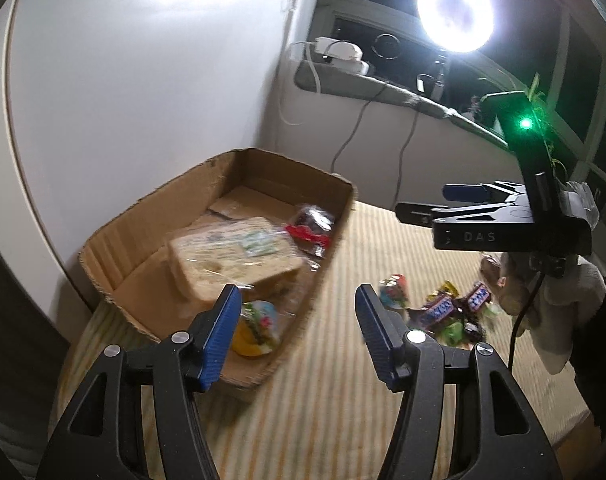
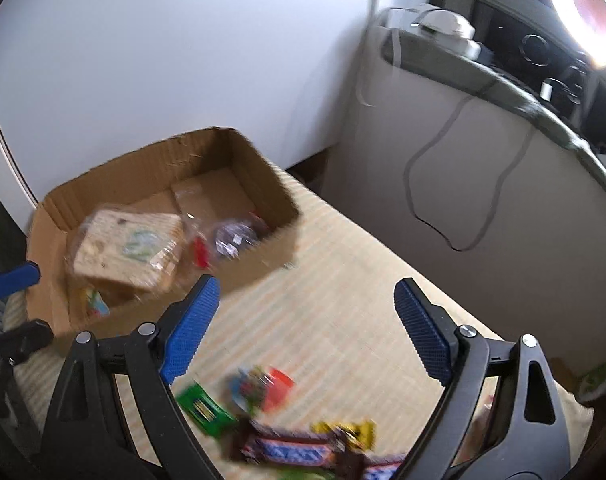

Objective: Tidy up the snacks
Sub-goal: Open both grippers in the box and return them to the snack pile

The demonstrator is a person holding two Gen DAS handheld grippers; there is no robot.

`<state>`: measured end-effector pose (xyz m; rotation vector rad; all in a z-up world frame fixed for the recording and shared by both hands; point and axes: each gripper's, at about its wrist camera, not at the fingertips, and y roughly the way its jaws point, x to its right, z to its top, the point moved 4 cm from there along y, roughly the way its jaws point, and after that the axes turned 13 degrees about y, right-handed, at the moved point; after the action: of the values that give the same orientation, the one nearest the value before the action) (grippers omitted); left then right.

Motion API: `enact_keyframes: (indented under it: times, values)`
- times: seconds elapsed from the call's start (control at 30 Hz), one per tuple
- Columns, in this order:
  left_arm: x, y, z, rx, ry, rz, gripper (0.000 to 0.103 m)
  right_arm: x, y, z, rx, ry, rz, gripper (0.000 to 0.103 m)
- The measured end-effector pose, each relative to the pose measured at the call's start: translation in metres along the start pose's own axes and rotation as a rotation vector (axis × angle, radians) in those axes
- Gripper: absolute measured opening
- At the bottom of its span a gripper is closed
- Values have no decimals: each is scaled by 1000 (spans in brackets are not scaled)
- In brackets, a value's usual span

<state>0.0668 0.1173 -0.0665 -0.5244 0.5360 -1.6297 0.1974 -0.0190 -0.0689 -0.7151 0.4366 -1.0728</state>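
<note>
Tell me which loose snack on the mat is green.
The small flat green packet, left of the Snickers bars near the right claw; the bars are brown.

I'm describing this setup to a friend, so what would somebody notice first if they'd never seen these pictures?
Probably the glaring ring light at the upper right above the window ledge. Next, the open cardboard box against the white wall, holding a wrapped sandwich and a few other packets. Then the loose pile of candy bars on the striped mat in front of the open right gripper.
</note>
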Motion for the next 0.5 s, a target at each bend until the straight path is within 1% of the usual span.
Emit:
enact_keyframes:
  times: [0.1,0.2,0.33,0.4,0.5]
  values:
    - [14,0,-1,-1,23,-23,59,20,-19,-10,17,30,-4,91]
    - [27,4,-4,-11,37,-48,59,39,-35,-21,37,61,-37,91]
    - [49,11,-10,-23,56,-80,59,75,-57,-41,52,165,-46,91]
    - [59,14,-15,-34,60,-100,59,94,-70,-51,84,216,-38,91]
    - [75,19,-20,-55,69,-137,59,113,-83,-66,84,247,-20,91]
